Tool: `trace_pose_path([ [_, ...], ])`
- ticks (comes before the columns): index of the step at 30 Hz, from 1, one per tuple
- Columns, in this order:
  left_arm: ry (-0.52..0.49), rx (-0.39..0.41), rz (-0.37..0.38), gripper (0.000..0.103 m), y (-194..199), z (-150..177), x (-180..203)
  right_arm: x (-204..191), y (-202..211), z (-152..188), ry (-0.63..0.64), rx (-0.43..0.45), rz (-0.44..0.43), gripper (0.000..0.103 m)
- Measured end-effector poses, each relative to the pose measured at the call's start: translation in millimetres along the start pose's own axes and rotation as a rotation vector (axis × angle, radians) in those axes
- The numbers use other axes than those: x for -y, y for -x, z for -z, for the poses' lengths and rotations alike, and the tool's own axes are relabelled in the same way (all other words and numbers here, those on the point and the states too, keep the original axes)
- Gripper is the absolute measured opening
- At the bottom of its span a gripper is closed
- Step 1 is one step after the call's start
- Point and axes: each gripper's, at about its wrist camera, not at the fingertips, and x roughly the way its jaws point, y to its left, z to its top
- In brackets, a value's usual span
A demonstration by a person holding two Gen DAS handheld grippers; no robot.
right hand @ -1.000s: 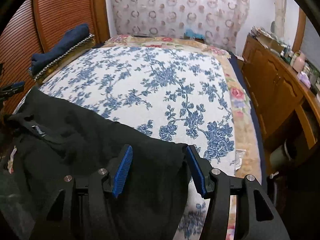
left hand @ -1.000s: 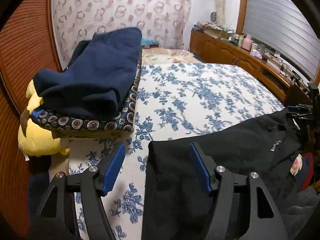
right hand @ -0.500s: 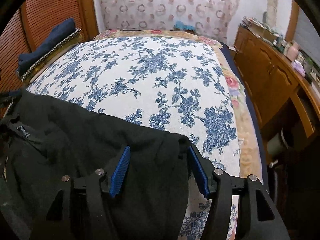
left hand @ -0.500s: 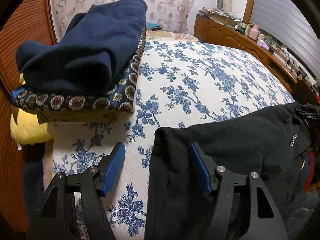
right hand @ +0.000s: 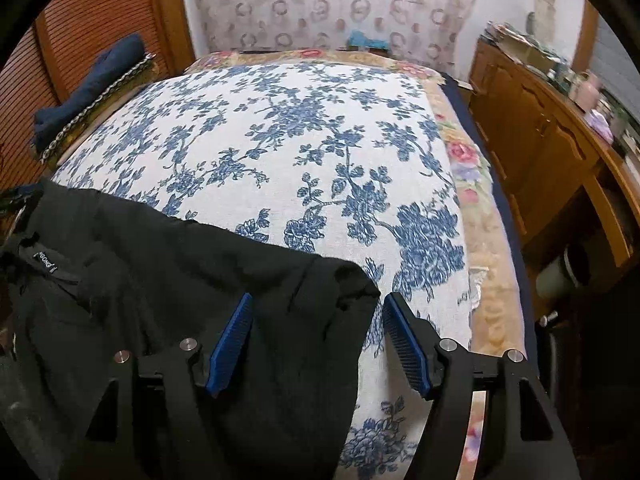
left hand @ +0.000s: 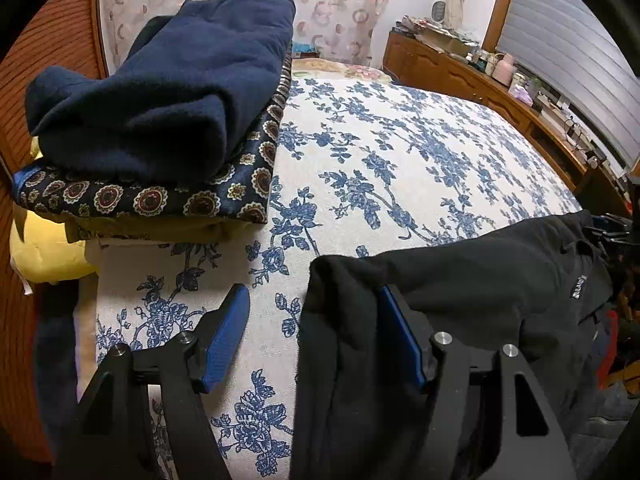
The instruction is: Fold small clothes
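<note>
My left claw (left hand: 314,336) stands apart over one corner of the black garment (left hand: 472,280) on the bed (left hand: 400,152). My right claw (right hand: 318,340) has just been opening, the other corner loose between its pads.

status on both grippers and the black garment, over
Left gripper open, jaws astride a corner of the black garment. Right gripper open, jaws just been opening over the other corner. Garment flat on the floral bedspread. Nothing in the way.
</note>
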Motion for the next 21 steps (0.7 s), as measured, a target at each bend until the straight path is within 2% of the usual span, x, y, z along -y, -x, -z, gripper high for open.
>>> trace_pose_path([
  [3,0.003,-0.010,0.032,0.058,-1.5,-4.7,-0.5,2.2,-2.2,-2.9,0.008,-0.004,-0.013,0.069],
  [5,-0.003,-0.013,0.047,0.052,-2.5,-6.1,1.8,0.3,-1.2,-2.0,0.018,-0.001,-0.021,0.063],
  [7,-0.009,-0.014,0.055,0.047,-2.8,-7.1,3.9,-3.0,-0.2,-1.2,0.031,0.001,-0.034,0.047],
  [8,-0.009,-0.016,0.064,0.041,-3.1,-7.3,4.8,-4.7,1.0,-0.2,0.037,0.001,-0.049,0.040],
  [9,-0.009,-0.018,0.075,0.033,-3.0,-7.2,5.8,-5.9,1.8,0.4,0.040,-0.001,-0.065,0.028],
  [10,-0.009,-0.020,0.096,0.029,-2.5,-6.6,6.8,-7.0,3.0,1.3,0.044,-0.005,-0.080,0.020],
  [12,-0.016,-0.021,0.107,0.012,-0.4,-4.3,10.2,-9.8,4.9,3.3,0.053,-0.011,-0.103,0.015],
  [15,-0.012,0.046,0.052,0.009,17.1,0.0,18.1,-11.0,16.9,8.7,0.041,0.027,-0.126,0.013],
  [18,-0.020,0.161,0.077,0.009,57.3,3.6,35.3,-14.5,48.8,17.5,0.021,0.112,-0.153,0.013],
  [21,-0.032,0.242,0.101,0.009,93.5,4.2,47.6,-17.3,90.8,26.3,0.014,0.202,-0.172,0.012],
])
